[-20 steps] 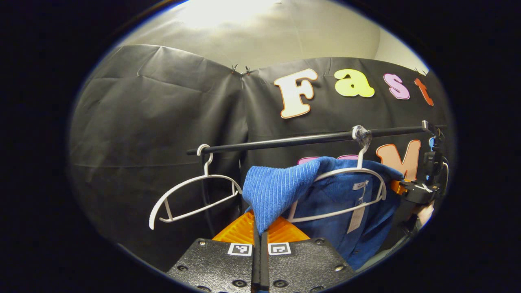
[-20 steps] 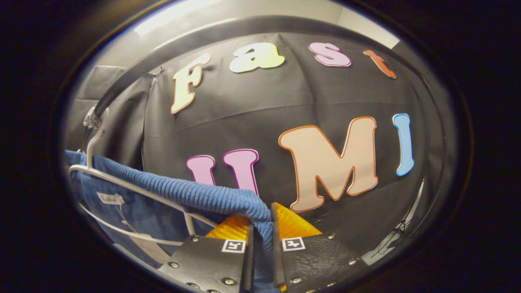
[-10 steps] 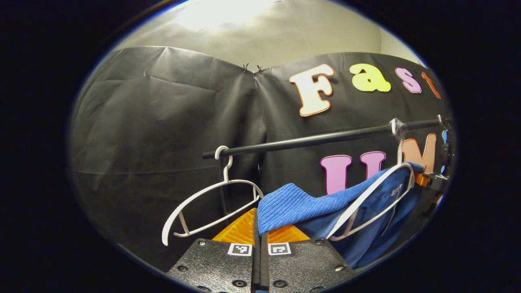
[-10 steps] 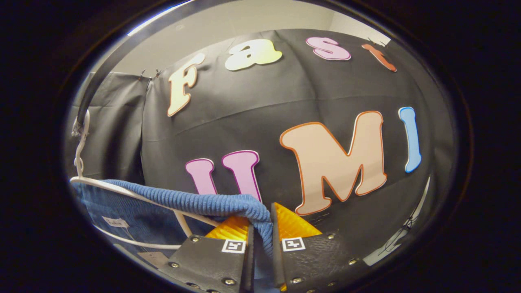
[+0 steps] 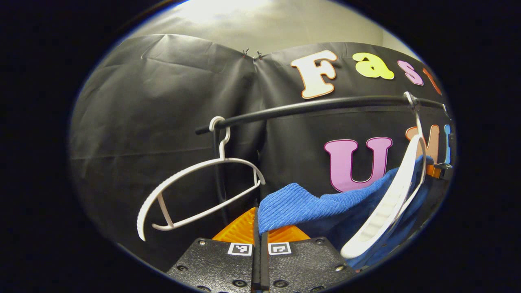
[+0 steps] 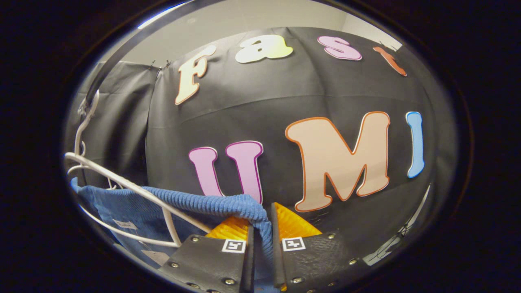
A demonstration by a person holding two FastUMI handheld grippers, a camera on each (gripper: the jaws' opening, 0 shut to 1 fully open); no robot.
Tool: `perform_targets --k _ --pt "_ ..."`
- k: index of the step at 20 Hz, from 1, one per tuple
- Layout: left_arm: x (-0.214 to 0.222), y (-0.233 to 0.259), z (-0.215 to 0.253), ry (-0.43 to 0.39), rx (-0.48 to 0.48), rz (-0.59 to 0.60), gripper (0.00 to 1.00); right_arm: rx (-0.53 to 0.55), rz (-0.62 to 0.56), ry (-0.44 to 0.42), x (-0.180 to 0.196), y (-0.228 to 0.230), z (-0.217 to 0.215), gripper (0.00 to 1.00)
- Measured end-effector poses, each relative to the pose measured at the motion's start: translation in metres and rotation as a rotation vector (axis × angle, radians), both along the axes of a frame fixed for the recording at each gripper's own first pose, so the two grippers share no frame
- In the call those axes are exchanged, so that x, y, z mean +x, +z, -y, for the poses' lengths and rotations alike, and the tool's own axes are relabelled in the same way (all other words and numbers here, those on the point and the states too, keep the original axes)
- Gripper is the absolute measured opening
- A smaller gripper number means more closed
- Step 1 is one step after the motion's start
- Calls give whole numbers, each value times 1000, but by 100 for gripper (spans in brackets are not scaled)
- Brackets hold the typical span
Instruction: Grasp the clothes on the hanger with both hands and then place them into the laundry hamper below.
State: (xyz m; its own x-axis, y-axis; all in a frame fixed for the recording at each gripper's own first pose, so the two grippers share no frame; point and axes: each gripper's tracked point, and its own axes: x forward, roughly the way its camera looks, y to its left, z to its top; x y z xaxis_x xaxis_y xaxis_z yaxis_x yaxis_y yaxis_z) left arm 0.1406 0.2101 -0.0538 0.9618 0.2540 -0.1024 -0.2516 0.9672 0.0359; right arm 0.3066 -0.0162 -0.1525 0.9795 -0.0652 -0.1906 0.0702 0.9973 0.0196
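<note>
The left gripper view is taking in a black rail (image 5: 309, 108) running across the booth, with an empty white hanger (image 5: 195, 183) hanging from its left end and a second white hanger (image 5: 390, 203) tilting steeply at the right. The right gripper view is looking closer at the booth wall, with that second hanger (image 6: 122, 187) sitting at its far left edge. The blue ribbed garment (image 5: 301, 203) is draping off the tilted hanger toward both tongs. The left gripper (image 5: 259, 248) is pinching one corner of the cloth, its jaws pressed nearly together. The right gripper (image 6: 260, 244) is clamping another fold of the garment (image 6: 211, 203), its jaws slightly apart around the thicker cloth.
</note>
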Motion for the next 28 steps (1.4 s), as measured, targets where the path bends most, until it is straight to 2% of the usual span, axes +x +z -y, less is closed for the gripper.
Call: perform_targets --k 6,14,21,25,28 --pt "-16 -17 3 16 4 -7 0 -41 -19 -2 -1 -6 3 18" --pt "-50 -64 16 38 -64 -89 0 -53 -103 0 -2 -20 7 18" --pt "-78 -94 26 46 -53 -158 0 2 -204 -34 -12 -27 7 19" --pt "-90 -105 38 31 -49 -179 0 0 -270 -66 -36 -55 20 18" --pt "-95 -118 49 5 -41 -213 0 14 -325 -35 -65 -77 15 18"
